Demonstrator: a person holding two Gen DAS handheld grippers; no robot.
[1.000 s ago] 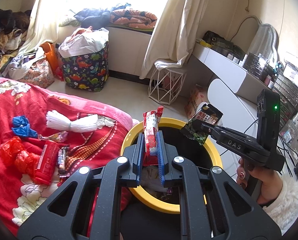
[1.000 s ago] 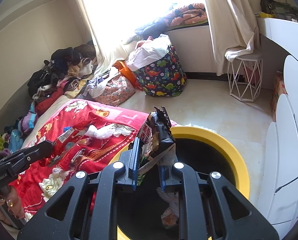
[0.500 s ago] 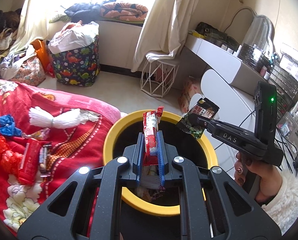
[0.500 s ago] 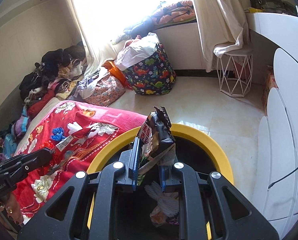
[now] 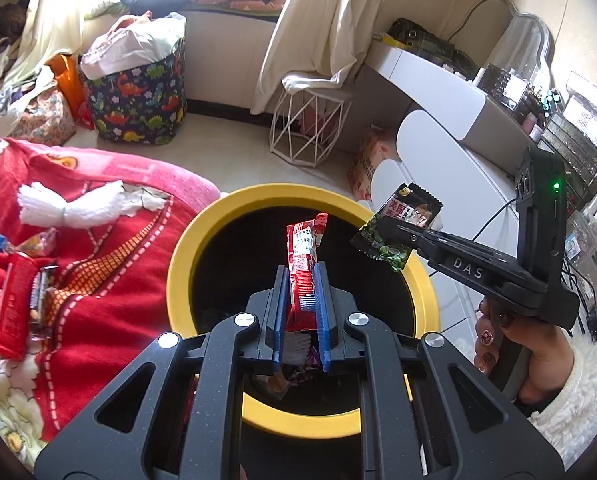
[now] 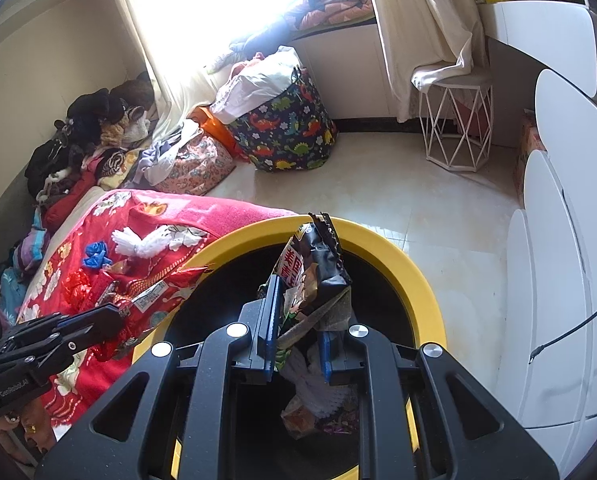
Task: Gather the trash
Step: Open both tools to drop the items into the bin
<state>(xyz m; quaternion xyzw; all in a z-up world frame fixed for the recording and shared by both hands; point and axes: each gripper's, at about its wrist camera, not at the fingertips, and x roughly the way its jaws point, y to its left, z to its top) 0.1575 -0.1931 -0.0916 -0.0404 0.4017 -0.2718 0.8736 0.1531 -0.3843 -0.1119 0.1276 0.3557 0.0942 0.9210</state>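
My left gripper [image 5: 301, 276] is shut on a red snack wrapper [image 5: 303, 256] and holds it upright over the yellow-rimmed black bin [image 5: 182, 248]. My right gripper [image 6: 298, 308] is shut on a dark snack bag [image 6: 316, 268], also over the bin [image 6: 418, 280]; its jaws look slightly parted around the bag. The right gripper [image 5: 382, 224] and its bag [image 5: 402, 224] show at the bin's right rim in the left wrist view. Trash lies in the bin's bottom [image 6: 318, 400]. More wrappers [image 5: 14, 300] lie on the red blanket [image 5: 110, 280].
The bed with the red blanket stands left of the bin. A dinosaur-print basket [image 5: 138, 100] and a white wire stool [image 5: 310, 120] stand on the floor beyond. White cabinets [image 6: 558, 260] and a cluttered dresser [image 5: 538, 92] are to the right.
Both grippers have moved from the bed side to over the bin's opening, each still holding its wrapper. The bin now fills more of both views.
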